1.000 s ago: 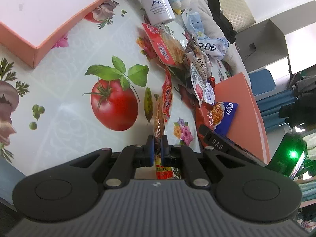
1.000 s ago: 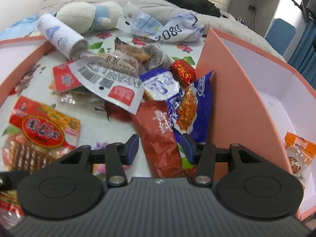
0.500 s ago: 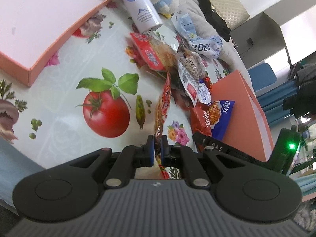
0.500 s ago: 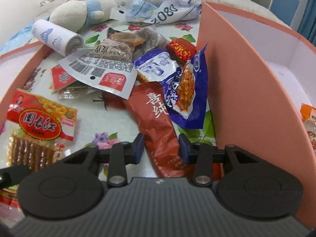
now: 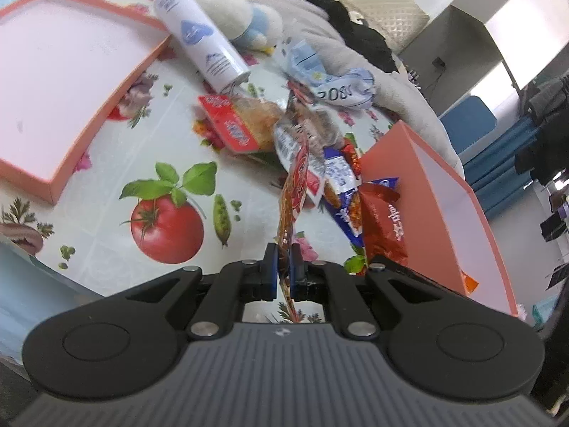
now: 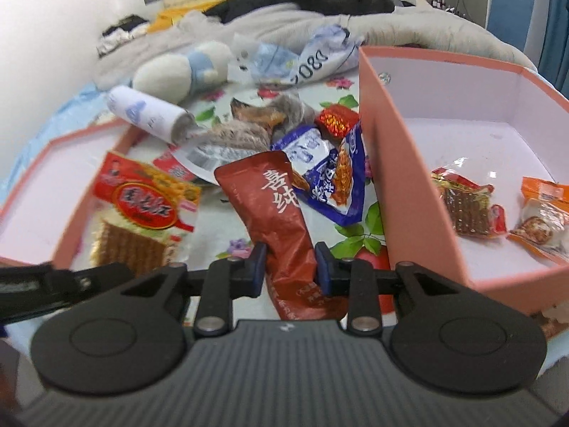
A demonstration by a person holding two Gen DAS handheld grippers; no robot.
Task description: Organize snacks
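Observation:
My left gripper (image 5: 283,267) is shut on a red-and-yellow wafer snack packet (image 5: 293,192), held edge-on above the cloth; the same packet shows in the right wrist view (image 6: 142,213). My right gripper (image 6: 290,267) is shut on a dark red snack pouch (image 6: 277,206), lifted off the table. A pile of snack packets (image 5: 313,142) lies between the two pink boxes. The deep pink box (image 6: 409,178) on the right holds two snack packets (image 6: 466,206).
A shallow pink box lid (image 5: 53,82) lies at the left. A white spray can (image 5: 202,39) and a plush toy (image 5: 245,21) lie behind the pile. A blue packet (image 6: 338,181) lies by the box wall. Grey bedding (image 6: 355,28) is at the back.
Both grippers have risen. My right gripper closed on the dark red pouch and lifted it. My left gripper keeps the wafer packet and has lifted it higher.

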